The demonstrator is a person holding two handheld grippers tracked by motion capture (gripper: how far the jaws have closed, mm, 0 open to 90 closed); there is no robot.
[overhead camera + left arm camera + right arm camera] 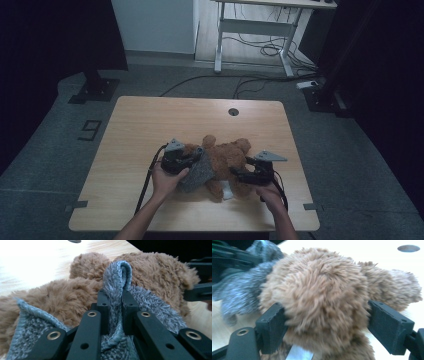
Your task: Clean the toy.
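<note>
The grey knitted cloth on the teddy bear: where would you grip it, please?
Probably its raised folded edge, coming from the left side, as the left gripper does: that fold stands clear of the teddy bear, thin enough to pinch alone.

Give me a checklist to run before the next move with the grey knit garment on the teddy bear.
1. Left gripper pinches the grey knit garment: ok, a fold sits clamped between its jaws.
2. Right gripper grips the teddy bear: not ok, jaws stand wide around the plush; contact cannot be told.
3. Bear rests on the table: ok.
4. Garment fully on the bear: not ok, it is bunched at one side.
5. Cables away from the bear: ok in the high view.
</note>
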